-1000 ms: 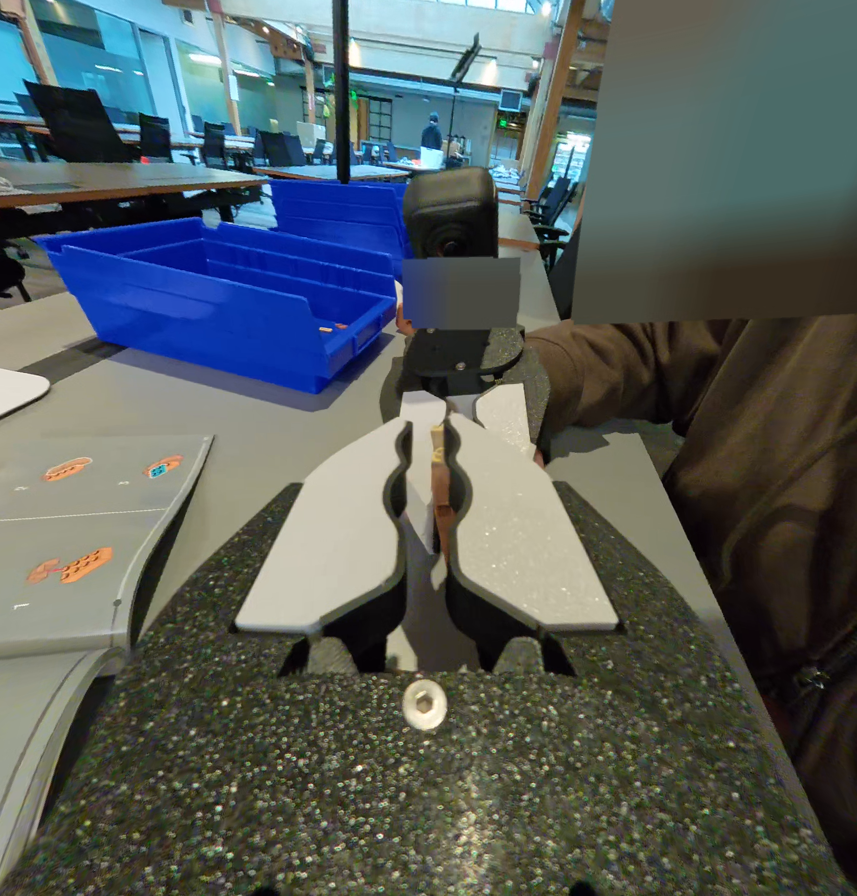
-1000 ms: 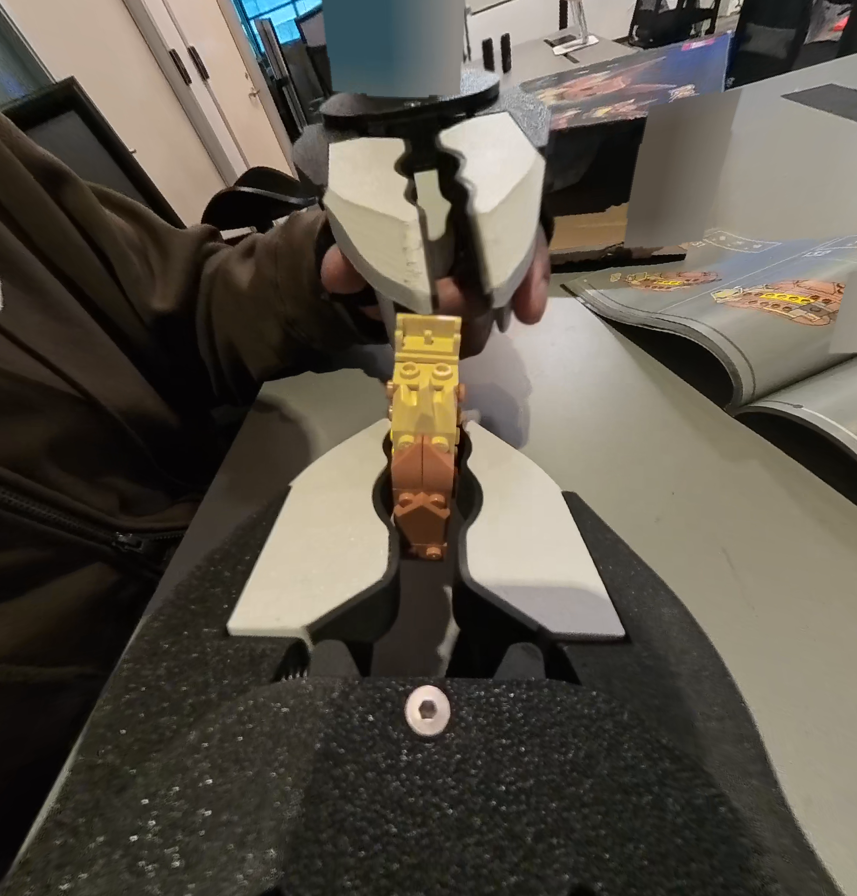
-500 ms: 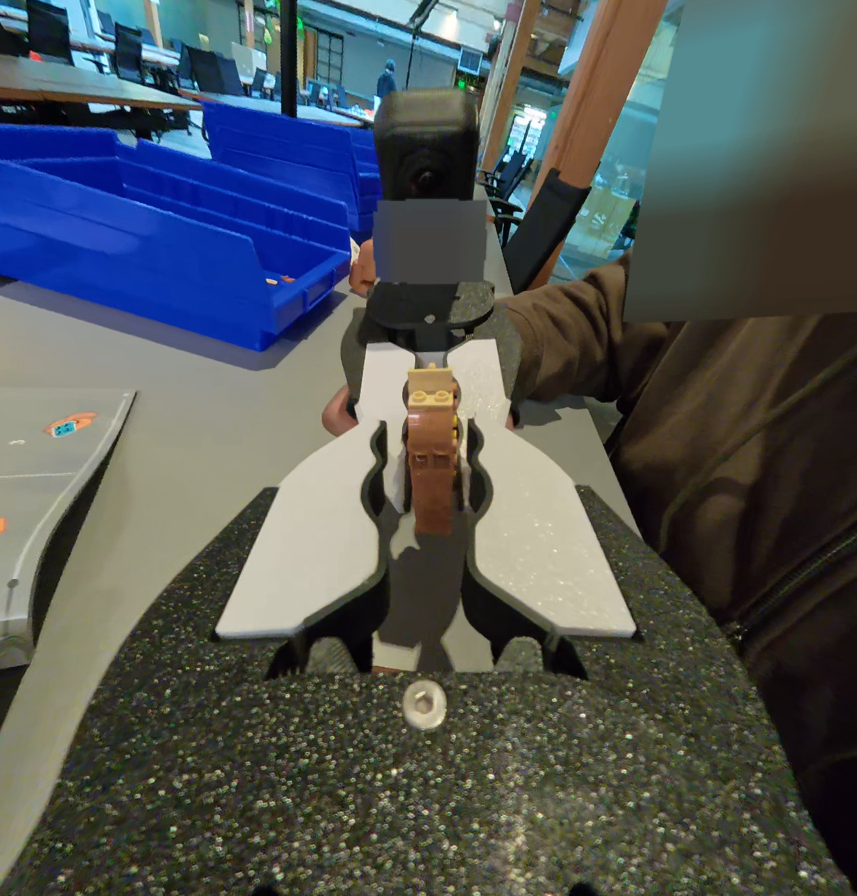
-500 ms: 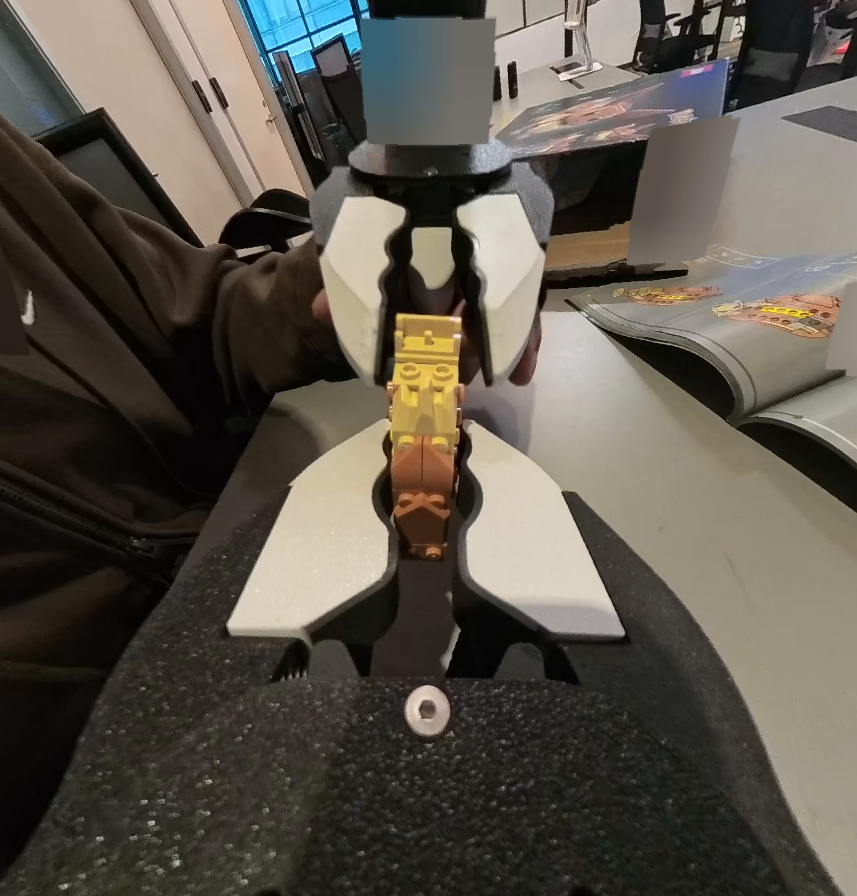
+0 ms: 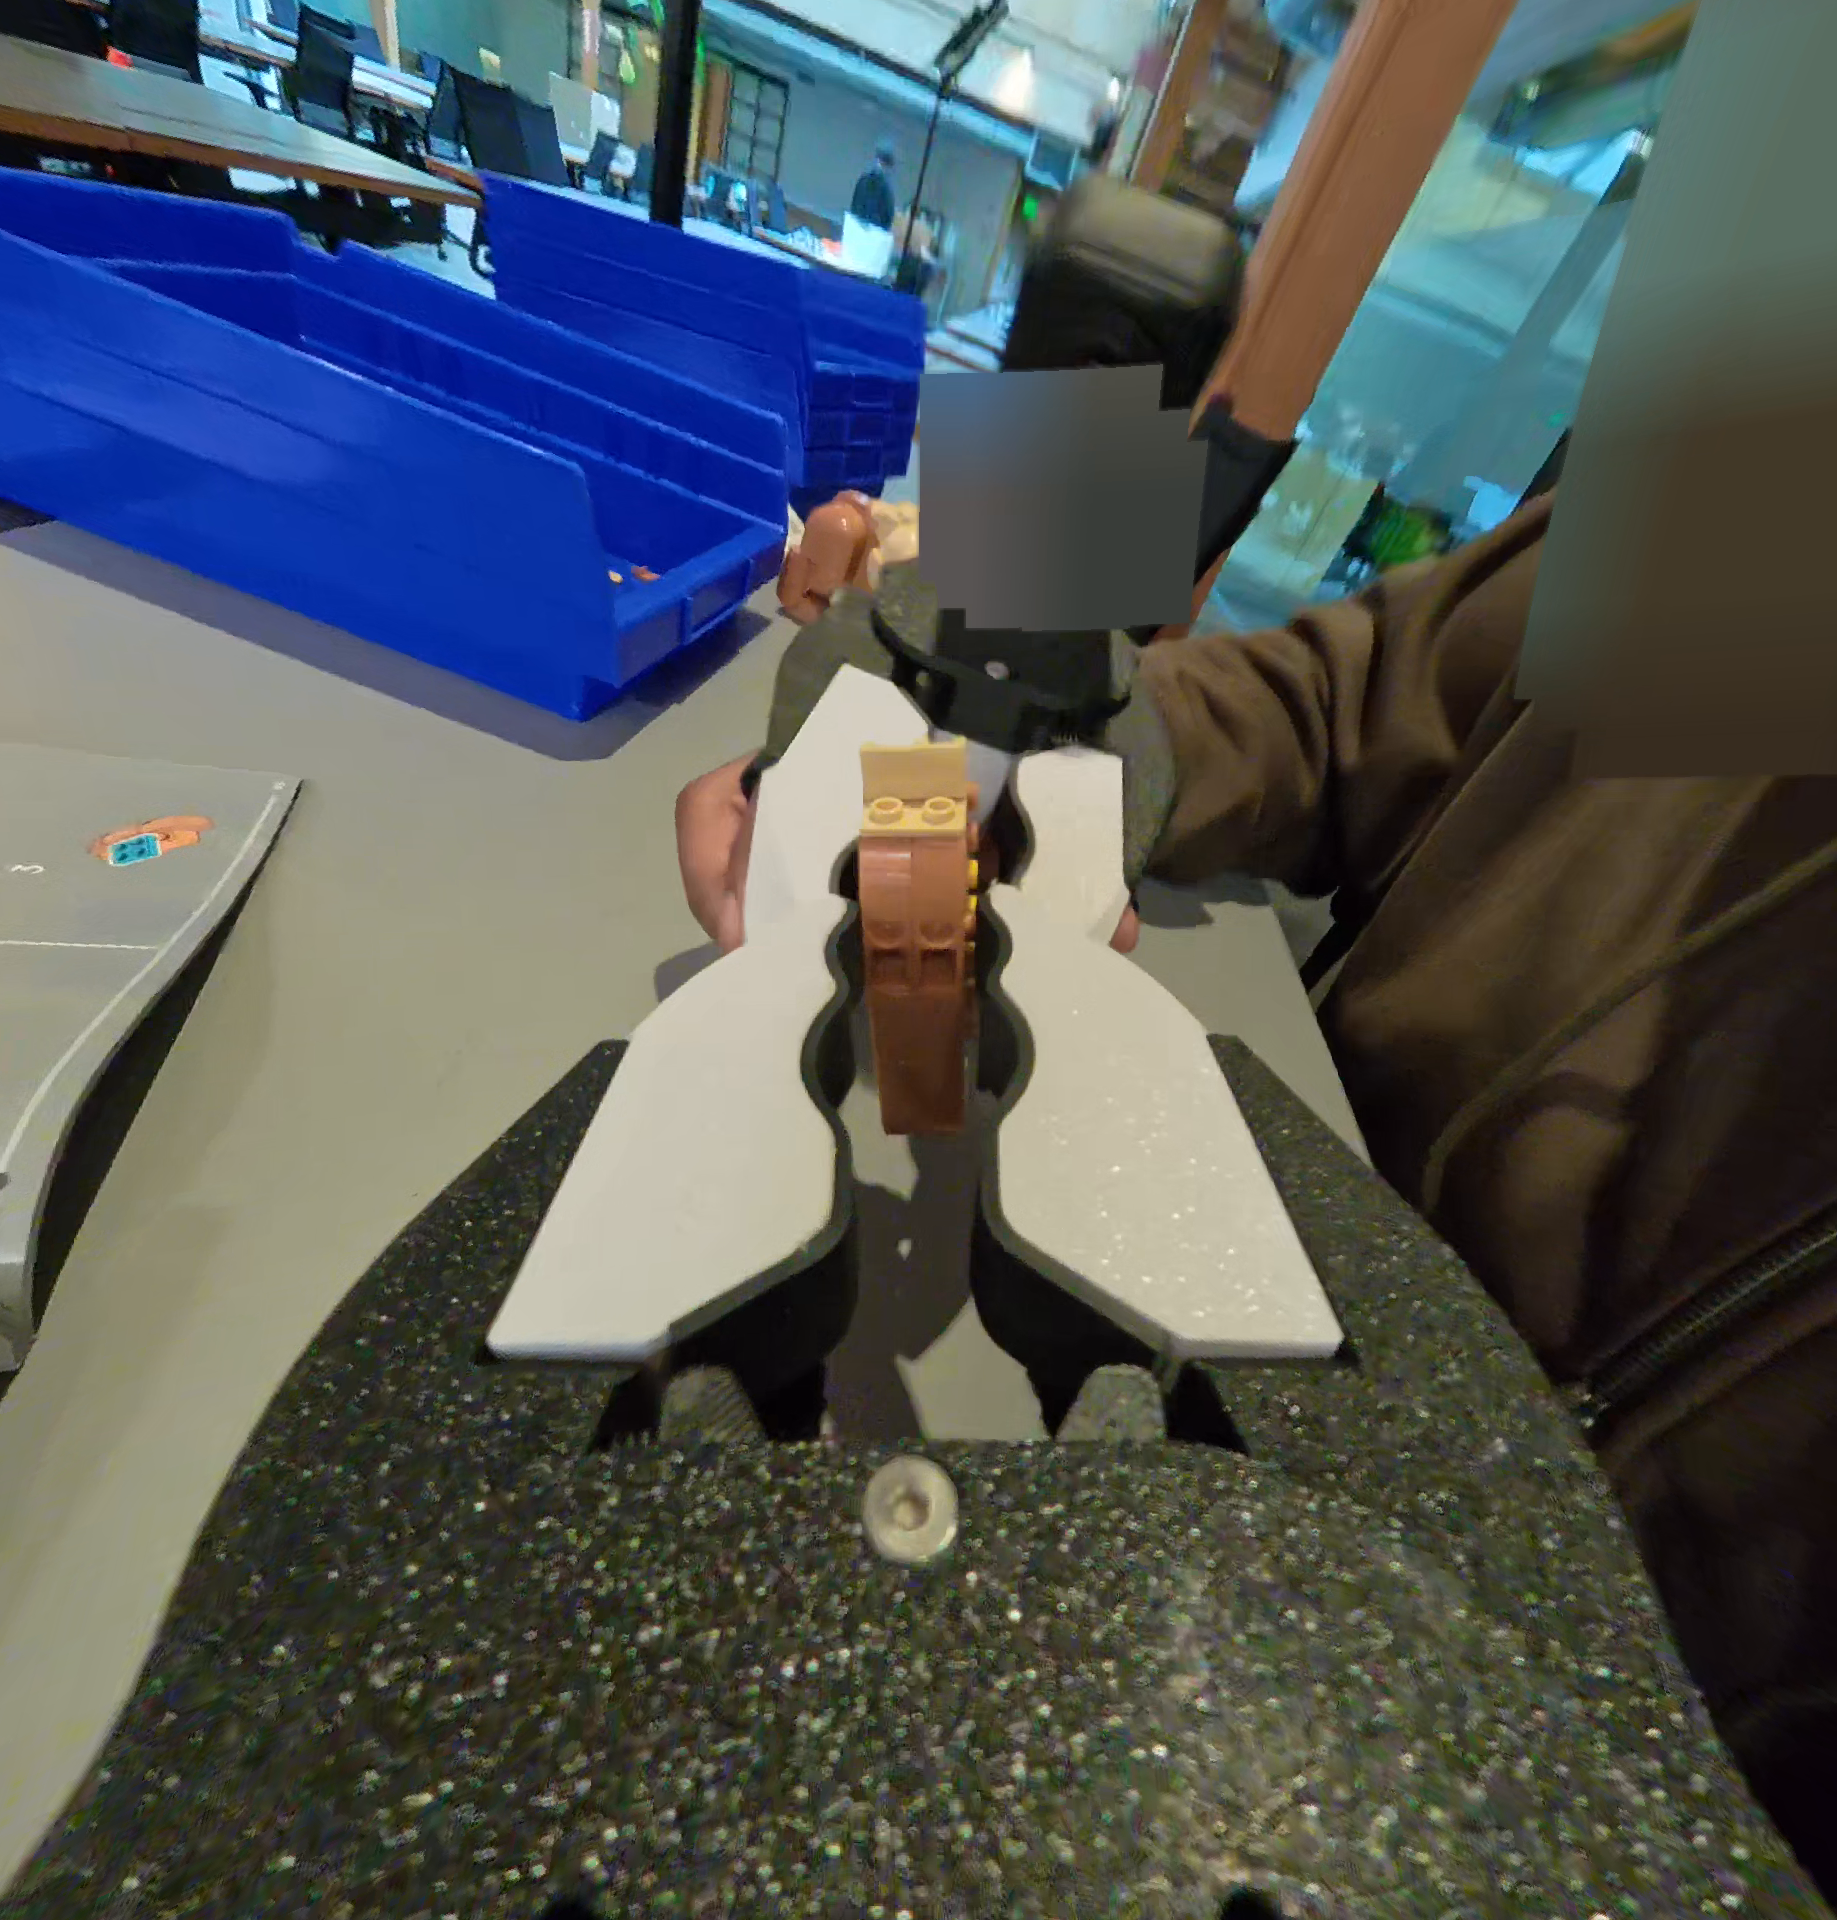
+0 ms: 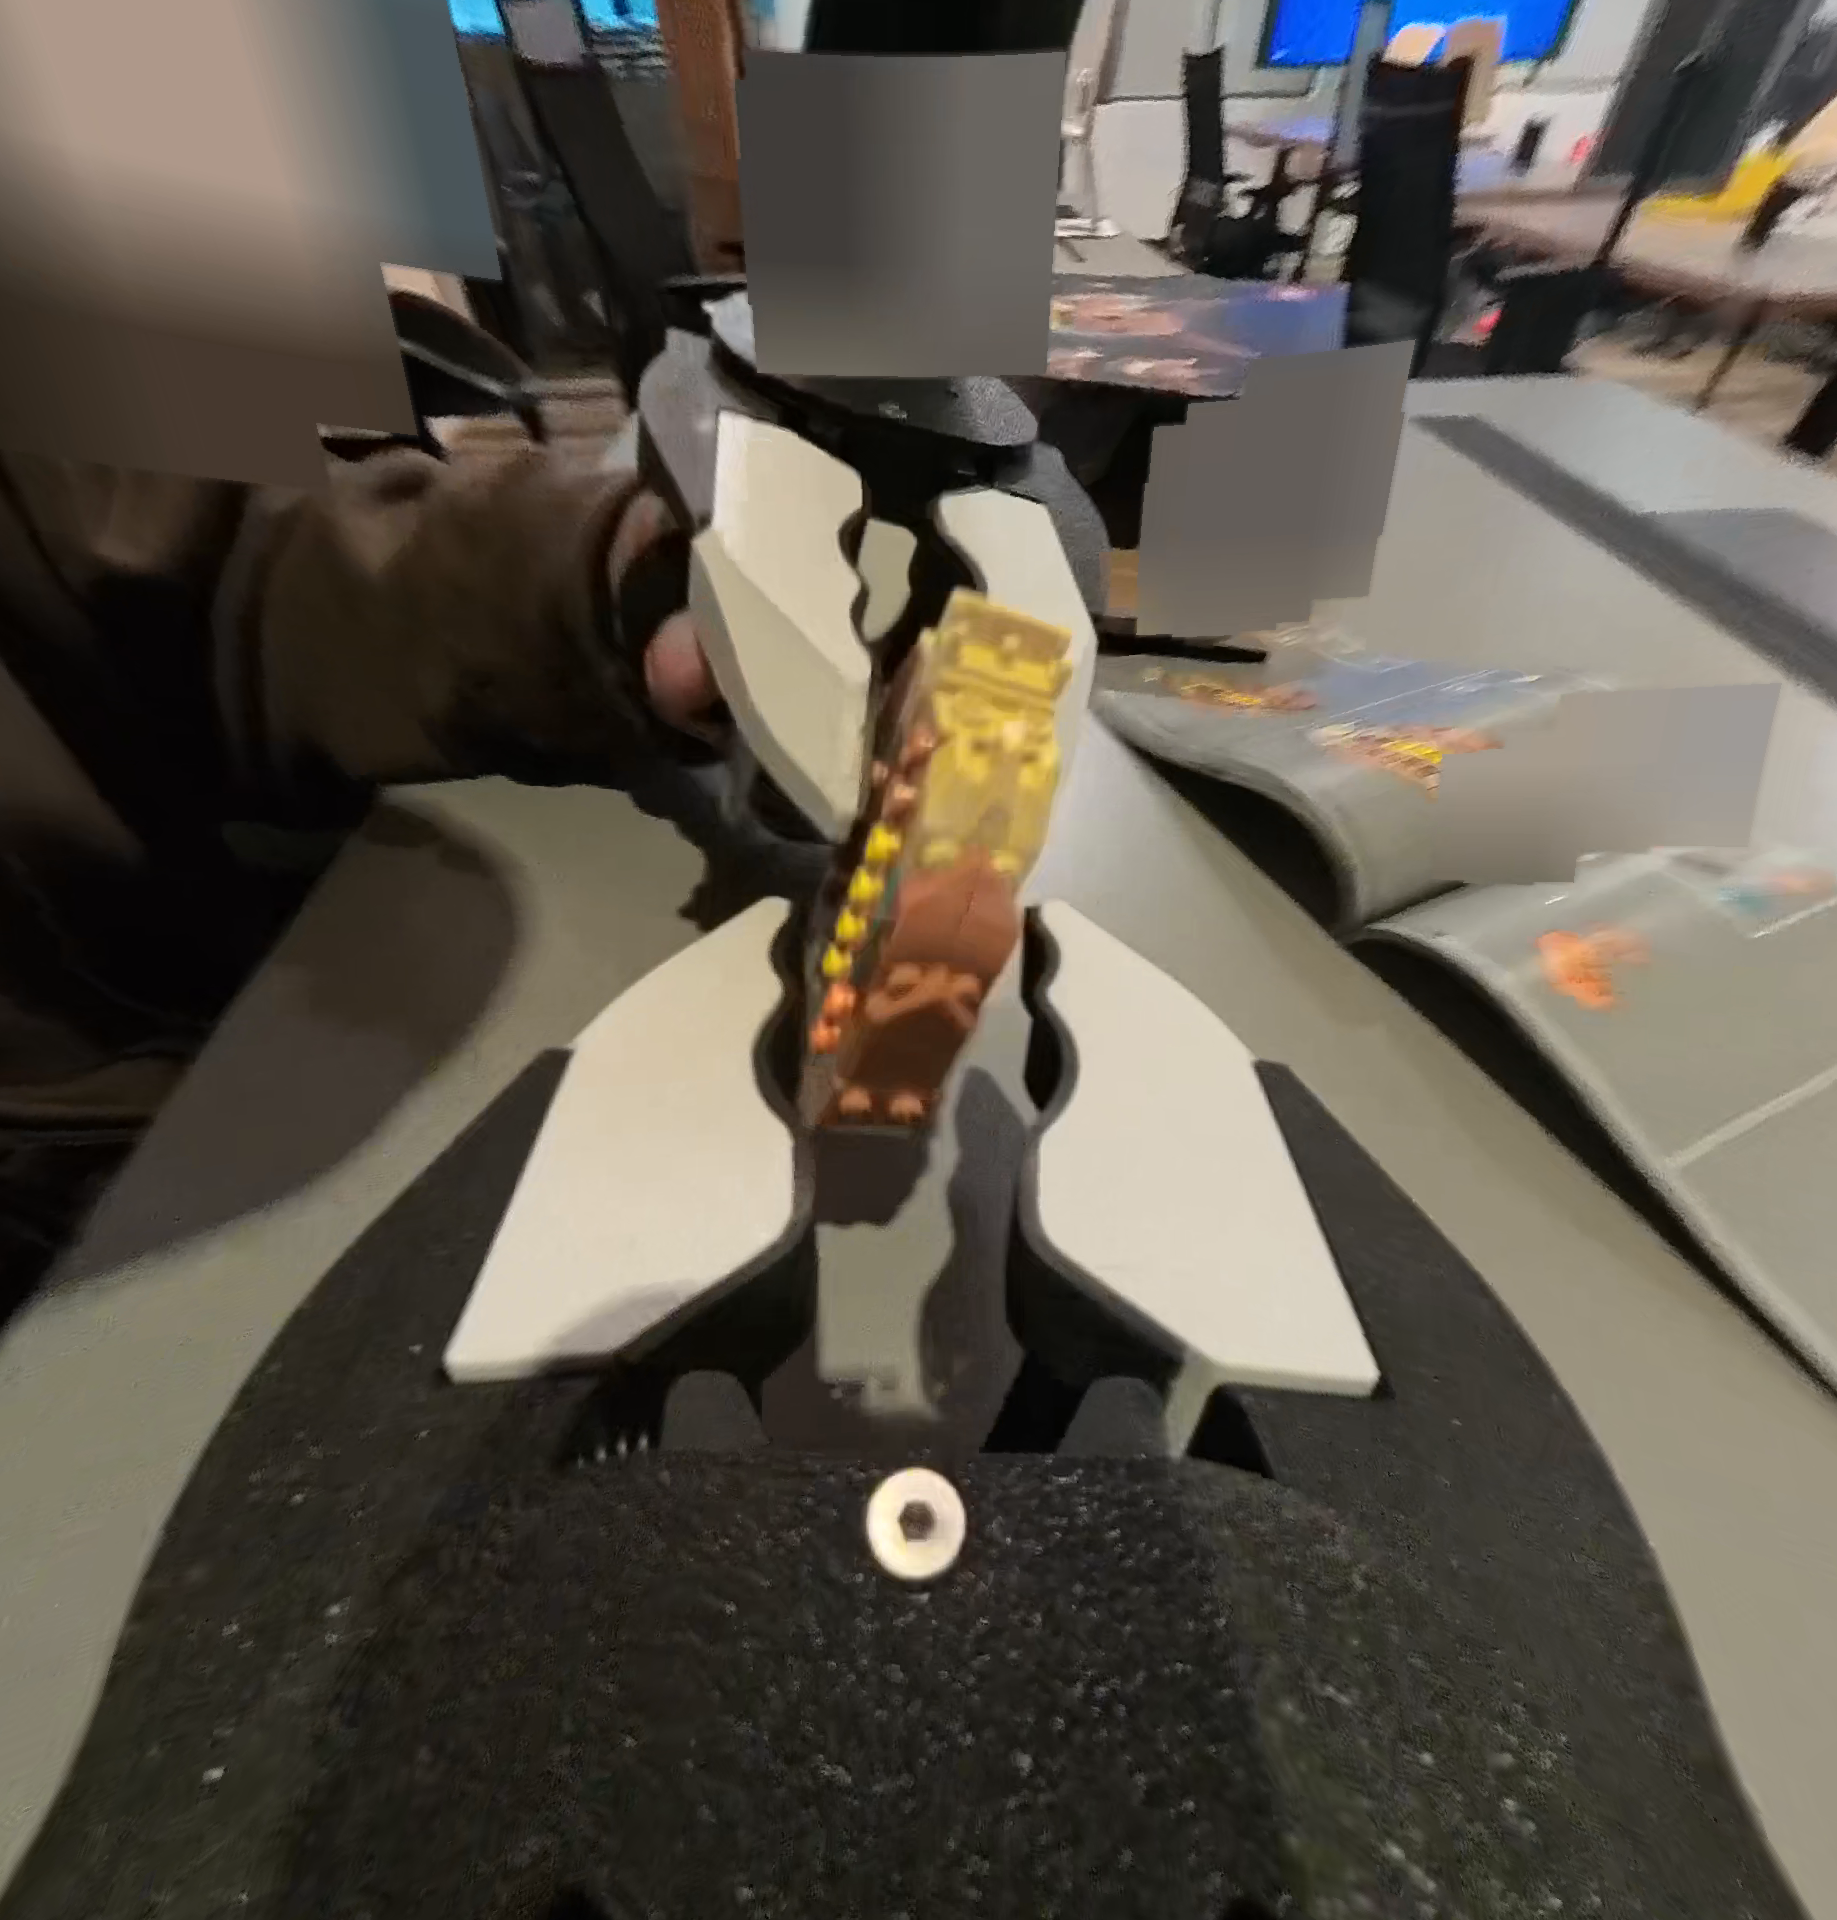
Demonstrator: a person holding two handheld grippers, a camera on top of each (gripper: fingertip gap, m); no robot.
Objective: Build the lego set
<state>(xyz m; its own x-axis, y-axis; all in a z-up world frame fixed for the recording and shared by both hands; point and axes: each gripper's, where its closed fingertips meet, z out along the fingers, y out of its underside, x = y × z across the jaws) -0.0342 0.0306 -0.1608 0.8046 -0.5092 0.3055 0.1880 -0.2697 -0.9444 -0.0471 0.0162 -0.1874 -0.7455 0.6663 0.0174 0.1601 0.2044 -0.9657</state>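
A brown and tan lego assembly (image 5: 914,987) with yellow studs along one side sits between the fingers of both grippers, which face each other above the grey table (image 5: 426,883). My left gripper (image 5: 919,873) is shut on it. In the right wrist view the left gripper (image 6: 945,769) clamps the yellow far end of the assembly (image 6: 945,883), which tilts to the right. My right gripper (image 6: 909,914) is open, with a gap on each side of the brown end. This view is blurred by motion.
Blue bins (image 5: 374,468) stand at the back left, with a brown lego piece (image 5: 826,551) beside them. An open instruction booklet (image 5: 83,935) lies on the left; it also shows in the right wrist view (image 6: 1516,935). The person's brown sleeve (image 5: 1413,727) is on the right. Left and right tips are no more than a few centimetres apart.
My left gripper moved over the assembly and closed on it. My right gripper, which held the assembly, has opened. The assembly now tilts in the right wrist view.
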